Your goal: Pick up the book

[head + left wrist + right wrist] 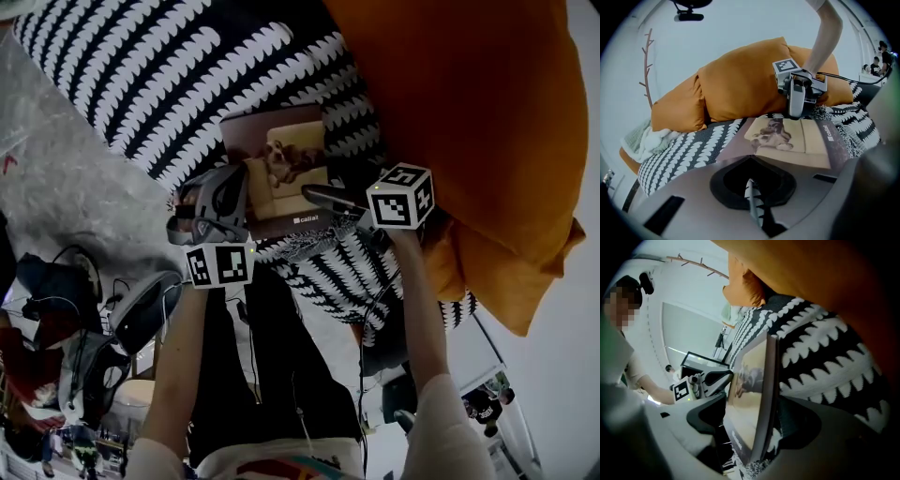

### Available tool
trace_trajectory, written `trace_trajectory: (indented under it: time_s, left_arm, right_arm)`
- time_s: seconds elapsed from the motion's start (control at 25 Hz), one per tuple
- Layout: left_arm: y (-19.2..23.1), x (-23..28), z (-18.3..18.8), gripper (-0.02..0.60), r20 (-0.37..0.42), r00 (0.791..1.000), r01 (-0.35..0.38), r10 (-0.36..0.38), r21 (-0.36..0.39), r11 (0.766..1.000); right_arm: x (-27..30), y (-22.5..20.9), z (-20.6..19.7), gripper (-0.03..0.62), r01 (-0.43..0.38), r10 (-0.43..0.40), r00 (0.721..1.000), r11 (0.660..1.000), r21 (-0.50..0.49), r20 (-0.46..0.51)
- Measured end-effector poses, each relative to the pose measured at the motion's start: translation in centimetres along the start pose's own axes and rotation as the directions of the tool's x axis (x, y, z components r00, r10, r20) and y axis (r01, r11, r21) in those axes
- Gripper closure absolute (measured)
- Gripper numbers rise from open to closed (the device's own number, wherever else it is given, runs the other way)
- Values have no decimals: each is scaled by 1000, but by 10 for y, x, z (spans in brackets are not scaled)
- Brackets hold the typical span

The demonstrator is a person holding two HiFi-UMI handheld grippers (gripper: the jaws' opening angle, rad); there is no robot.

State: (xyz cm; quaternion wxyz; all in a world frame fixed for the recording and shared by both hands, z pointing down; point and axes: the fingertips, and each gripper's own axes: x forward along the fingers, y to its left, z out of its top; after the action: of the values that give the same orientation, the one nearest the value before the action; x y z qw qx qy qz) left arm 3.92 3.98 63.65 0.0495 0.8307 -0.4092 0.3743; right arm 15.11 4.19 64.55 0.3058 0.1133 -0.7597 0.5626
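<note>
The book (pixel 281 169) lies on a black-and-white patterned cushion (pixel 159 66), its cover showing a dog on a beige sofa. My right gripper (pixel 326 198) is shut on the book's right edge. In the right gripper view the book (pixel 750 394) stands edge-on between the two jaws of that gripper (pixel 761 427). My left gripper (pixel 236 194) sits at the book's left edge with its jaws shut and its tip against the edge. In the left gripper view the book (pixel 792 136) lies flat just beyond those jaws (pixel 752 199), and the right gripper (pixel 795 110) holds its far side.
Large orange pillows (pixel 469 112) press close behind and beside the book. A pale blanket (pixel 651 138) lies at the cushion's far left. Cables and dark gear (pixel 75 319) crowd the lower left of the head view. People (pixel 881 56) stand far off.
</note>
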Motion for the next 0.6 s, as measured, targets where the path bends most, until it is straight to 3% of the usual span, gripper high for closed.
trace_trajectory:
  time_s: [0.28,0.44,0.52,0.6]
  left_arm:
    - [-2,2,-10,575,28,1000,3,-2,-45,999]
    - [4,7,-13,575,15,999,-29,30,-81,996]
    - [10,9,-19,575,5,998,-54,55,-110,992]
    - [17,8,-30,576,-9,996,-86,85,-142,986]
  right_arm:
    - [18,-4,-5,242,-30,34,998,997,78,-45]
    - [19,6,-9,245,-6,2,988,1000,-23,-158]
    - [28,18,-27,249,-62,44,963,996,-61,-264]
    - [44,29,-44,270,-115,89,949,991,-68,-303]
